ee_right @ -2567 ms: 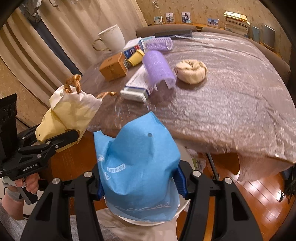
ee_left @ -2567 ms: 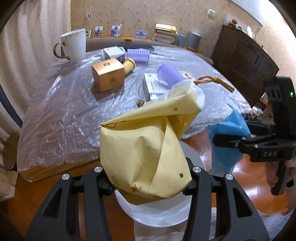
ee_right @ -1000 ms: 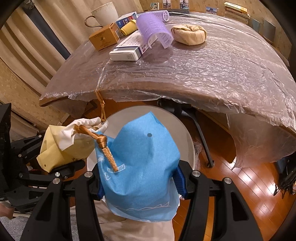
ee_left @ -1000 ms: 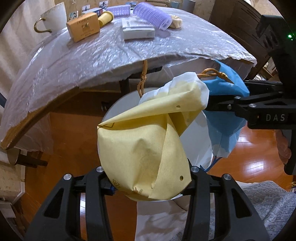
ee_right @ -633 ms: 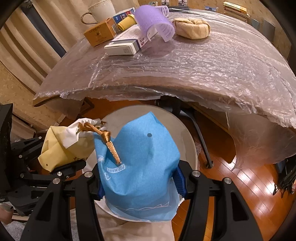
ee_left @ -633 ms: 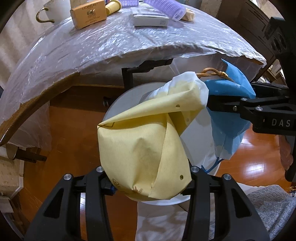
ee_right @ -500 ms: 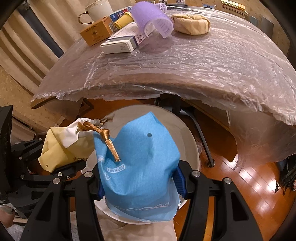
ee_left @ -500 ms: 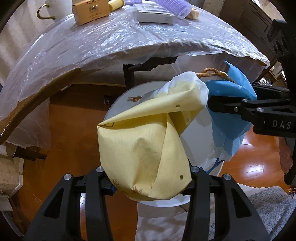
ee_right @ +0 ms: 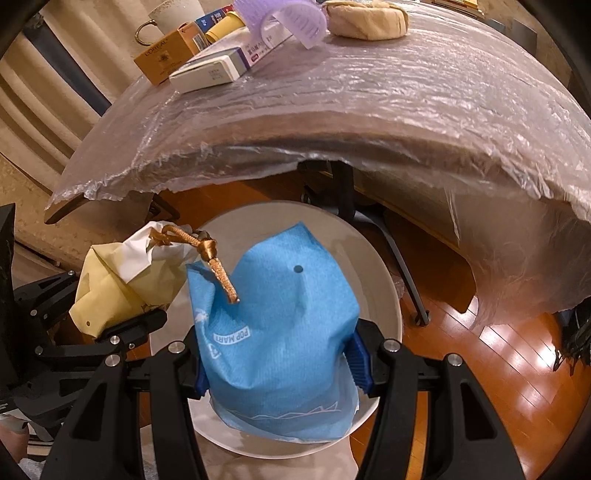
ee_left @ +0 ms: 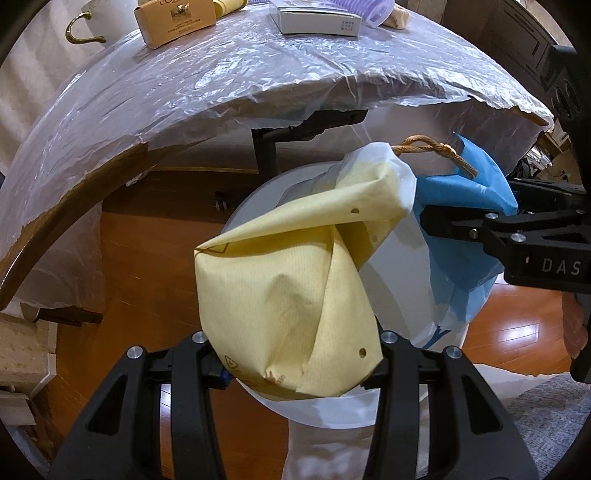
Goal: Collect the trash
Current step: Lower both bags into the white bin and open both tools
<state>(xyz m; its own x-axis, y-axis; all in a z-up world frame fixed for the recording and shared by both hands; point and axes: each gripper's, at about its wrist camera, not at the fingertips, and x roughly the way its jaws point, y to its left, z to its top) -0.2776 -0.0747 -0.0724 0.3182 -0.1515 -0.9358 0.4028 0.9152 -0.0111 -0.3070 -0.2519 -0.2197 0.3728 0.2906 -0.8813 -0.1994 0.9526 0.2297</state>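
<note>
We hold the yellow bag (ee_left: 291, 299) clenched in our left tool (ee_left: 291, 354) and the blue bag (ee_right: 277, 325) in our right tool (ee_right: 280, 365), both directly above the white bin (ee_right: 388, 291), the bench (ee_right: 369, 110) beyond.

Surface (ee_left: 258, 74) is wood, wrapped in crinkled clear plastic sheet (ee_right: 424, 110), on a black metal leg (ee_right: 343, 188). Glossy orange-brown wood floor (ee_right: 498, 369) with bright light reflections. Beige pleated curtains (ee_right: 48, 74) on the left of the right wrist view, dark wood cabinet (ee_left: 517, 33) top right of the left wrist view.
</note>
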